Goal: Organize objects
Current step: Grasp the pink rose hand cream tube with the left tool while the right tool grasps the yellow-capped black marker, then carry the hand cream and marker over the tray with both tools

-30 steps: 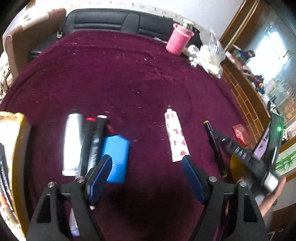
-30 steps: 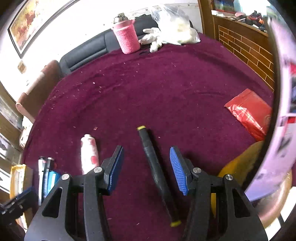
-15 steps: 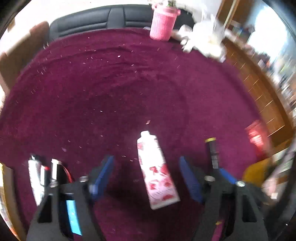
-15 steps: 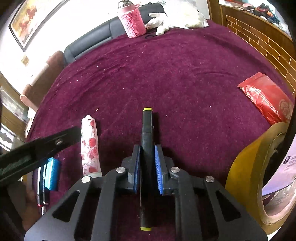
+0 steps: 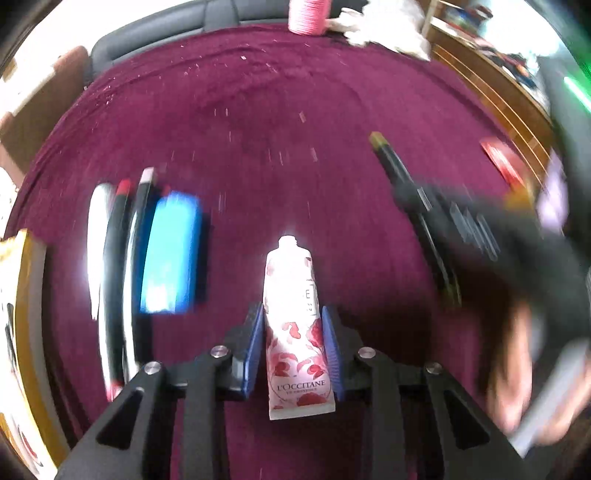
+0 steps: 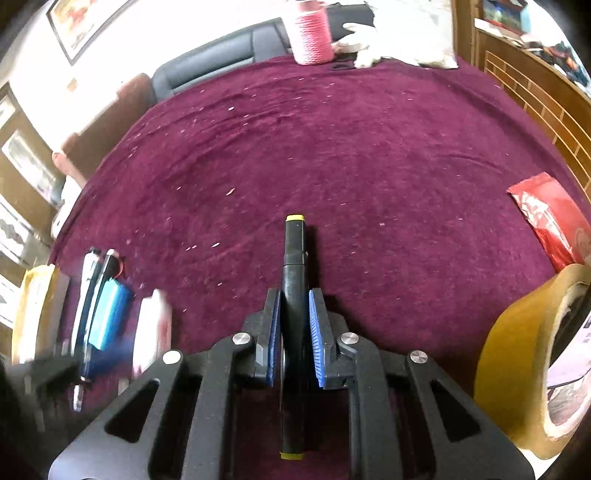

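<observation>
Left gripper [image 5: 293, 349]: jaws have just been closing; blue pads now flank the tube at its lower half and look to touch both its sides, though blur leaves the press uncertain
Tube [image 5: 295, 332]: white with red flowers, lying flat on the cloth, cap end pointing away from the gripper, crimped end towards the camera
Right gripper [image 6: 293, 332]: clamped tight on the marker, pads pressing its barrel from both sides
Marker [image 6: 293, 280]: black with yellow ends, lengthwise between the pads, one end past the fingertips over the cloth, the other back under the gripper body; right of the tube
Blue case [image 5: 171, 254]: left of the tube, well apart; blurred
Pens [image 5: 118, 258]: a row just left of the blue case, touching or nearly so; one silver, one red-tipped
Tape roll [image 6: 532, 362]: tan, far right of the marker, standing on edge
Red packet [image 6: 550, 218]: beyond the tape roll, flat
Pink cup [image 6: 310, 33]: at the far edge of the cloth, beyond the tube
Cloth [image 6: 351, 147]: dark red, flecked with crumbs, under everything
</observation>
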